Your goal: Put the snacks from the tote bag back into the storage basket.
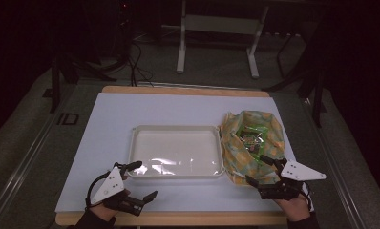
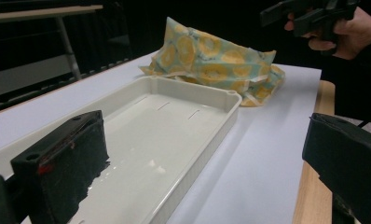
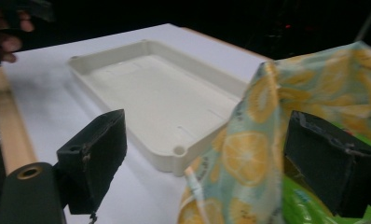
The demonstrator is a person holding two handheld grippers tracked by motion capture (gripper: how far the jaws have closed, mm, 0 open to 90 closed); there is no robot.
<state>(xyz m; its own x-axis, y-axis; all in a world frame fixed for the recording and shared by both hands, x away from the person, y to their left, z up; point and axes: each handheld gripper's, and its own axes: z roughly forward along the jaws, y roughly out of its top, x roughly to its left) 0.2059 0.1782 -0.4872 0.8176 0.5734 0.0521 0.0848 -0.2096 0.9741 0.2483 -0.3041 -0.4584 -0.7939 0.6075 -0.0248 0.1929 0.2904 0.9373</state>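
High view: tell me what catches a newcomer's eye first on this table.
The lemon-print bag at the table's right stands out first, its mouth open on a green packet. Beside it at the centre lies an empty white tray on the white sheet. The right gripper reaches the bag's near edge with jaws open; the left gripper, also open, sits by the tray's near left corner.

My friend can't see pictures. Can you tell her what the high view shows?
A person's two hands hold black grippers over a white sheet on a table: the left gripper is open by an empty white tray, and the right gripper is open at the edge of a lemon-print cloth bag beside the tray.
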